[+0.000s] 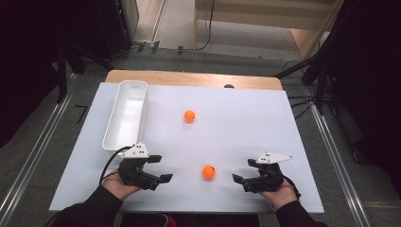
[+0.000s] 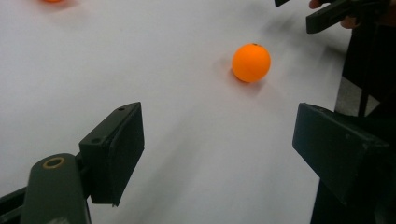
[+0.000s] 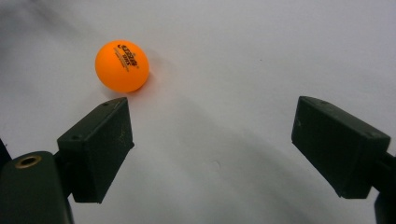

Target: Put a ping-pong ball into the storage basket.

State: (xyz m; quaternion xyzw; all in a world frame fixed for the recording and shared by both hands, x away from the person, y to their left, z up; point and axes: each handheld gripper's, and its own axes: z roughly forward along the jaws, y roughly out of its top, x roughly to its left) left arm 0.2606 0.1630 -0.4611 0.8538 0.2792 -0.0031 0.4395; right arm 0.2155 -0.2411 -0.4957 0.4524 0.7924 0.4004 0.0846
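Both grippers hover near the front edge of the white surface, jaws apart and empty: left gripper, right gripper. Between them lies an orange ping-pong ball; a second ball sits mid-surface, beside a white bin along the left edge.

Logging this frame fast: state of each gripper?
Left gripper: open, holding nothing.
Right gripper: open, holding nothing.

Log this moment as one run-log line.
left gripper: open, empty | right gripper: open, empty | near ball: between grippers, untouched | far ball: mid-table | white bin: empty
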